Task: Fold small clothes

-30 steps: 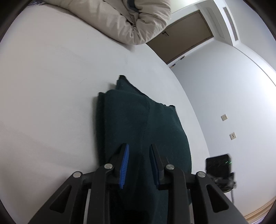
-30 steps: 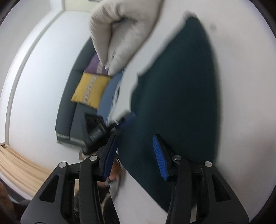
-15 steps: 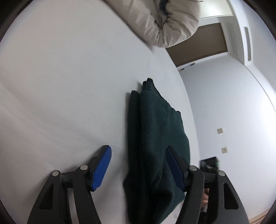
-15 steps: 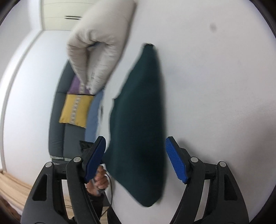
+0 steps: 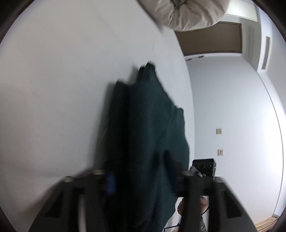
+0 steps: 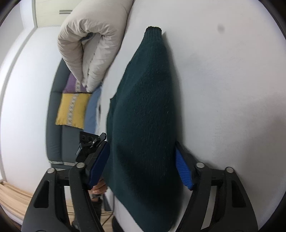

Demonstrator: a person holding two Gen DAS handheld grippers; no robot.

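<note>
The folded dark-green knitted garment (image 6: 146,114) lies on the white tabletop (image 6: 223,89), between the wide-apart jaws of both the left gripper (image 5: 143,180) and right gripper (image 6: 141,160). Soft, floppy, probably light; grip its thick folded edges.

Left gripper (image 5: 141,176): blurred; its two fingers are spread wide, one on each side of the garment.
Pads (image 5: 110,182): a blue pad shows on the finger at the garment's left edge; the other finger's pad is too blurred to make out.
Dark green garment (image 5: 148,128): folded lengthwise, lying between the fingers and running ahead of them; contact with the fingers cannot be told.
White surface (image 5: 62,89): under the garment, left of and ahead of the fingers.
Cream padded bedding (image 5: 185,14): far ahead of the fingertips.
Brown door (image 5: 211,39): ahead and right.
</note>
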